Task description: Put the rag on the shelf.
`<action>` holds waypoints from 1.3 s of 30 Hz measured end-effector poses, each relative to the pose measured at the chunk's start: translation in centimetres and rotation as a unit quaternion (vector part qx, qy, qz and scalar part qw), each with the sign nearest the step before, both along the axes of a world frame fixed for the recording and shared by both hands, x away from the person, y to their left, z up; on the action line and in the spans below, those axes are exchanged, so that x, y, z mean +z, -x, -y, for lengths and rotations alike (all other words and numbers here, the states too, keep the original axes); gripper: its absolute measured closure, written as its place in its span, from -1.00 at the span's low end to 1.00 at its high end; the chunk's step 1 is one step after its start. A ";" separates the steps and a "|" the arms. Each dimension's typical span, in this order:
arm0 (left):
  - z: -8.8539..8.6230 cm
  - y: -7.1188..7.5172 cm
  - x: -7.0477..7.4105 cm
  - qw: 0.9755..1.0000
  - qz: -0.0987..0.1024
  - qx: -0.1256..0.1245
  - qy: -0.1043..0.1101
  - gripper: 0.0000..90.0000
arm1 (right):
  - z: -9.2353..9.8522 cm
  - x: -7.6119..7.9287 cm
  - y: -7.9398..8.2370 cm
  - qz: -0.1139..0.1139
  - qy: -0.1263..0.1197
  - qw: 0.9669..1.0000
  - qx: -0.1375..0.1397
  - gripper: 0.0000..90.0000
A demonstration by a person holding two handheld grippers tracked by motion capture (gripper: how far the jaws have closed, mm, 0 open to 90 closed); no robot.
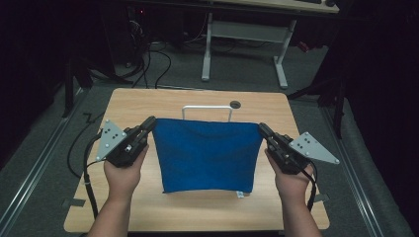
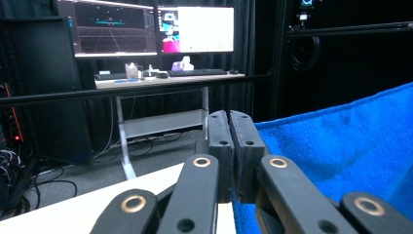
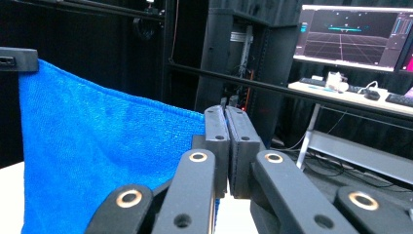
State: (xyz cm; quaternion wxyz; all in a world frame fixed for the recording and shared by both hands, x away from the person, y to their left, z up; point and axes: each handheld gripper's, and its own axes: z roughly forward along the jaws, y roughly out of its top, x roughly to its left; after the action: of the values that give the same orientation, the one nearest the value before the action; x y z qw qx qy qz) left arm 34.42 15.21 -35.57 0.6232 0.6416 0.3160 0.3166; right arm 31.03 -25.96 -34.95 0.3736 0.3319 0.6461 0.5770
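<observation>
A blue towel (image 1: 207, 153) hangs stretched between my two grippers above the wooden table (image 1: 148, 101), its lower edge near the table's front. My left gripper (image 1: 149, 122) is shut on the towel's upper left corner, and my right gripper (image 1: 262, 128) is shut on the upper right corner. In the left gripper view the jaws press together at my left gripper (image 2: 229, 117) with the blue towel (image 2: 341, 141) spreading to the right. In the right gripper view my right gripper (image 3: 226, 113) pinches the towel (image 3: 97, 151), which spreads left to the other gripper's jaw tip (image 3: 17, 58).
A white wire rack (image 1: 207, 110) stands on the table behind the towel, beside a round grommet hole (image 1: 235, 104). Beyond the table stands a desk with white legs (image 1: 244, 44), monitors (image 2: 146, 27) and a keyboard. Cables lie on the floor at the left.
</observation>
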 end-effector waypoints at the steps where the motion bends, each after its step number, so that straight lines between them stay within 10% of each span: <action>1: 0.0 0.0 0.0 1.000 0.000 0.000 0.000 0.97 | 0.0 0.0 0.0 0.000 0.000 1.000 0.000 0.99; 10: 0.2 -2.2 0.6 1.000 -0.026 -0.006 -0.005 0.97 | 0.2 0.8 -1.9 -0.013 -0.003 1.000 -0.004 0.99; 27: 0.7 -6.0 3.5 1.000 -0.006 0.022 0.002 0.97 | 0.1 3.2 -5.6 -0.002 -0.013 1.000 -0.027 0.99; 39: 1.2 -11.6 4.5 0.998 -0.013 0.053 -0.028 0.97 | -0.6 4.6 -10.6 -0.007 -0.006 0.999 -0.043 0.99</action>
State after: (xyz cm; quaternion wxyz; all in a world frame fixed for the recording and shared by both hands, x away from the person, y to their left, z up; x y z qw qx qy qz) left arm 46.01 14.00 -31.10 0.5834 0.6451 0.3487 0.3492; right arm 41.66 -25.37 -30.36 0.3912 0.3654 0.6303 0.5623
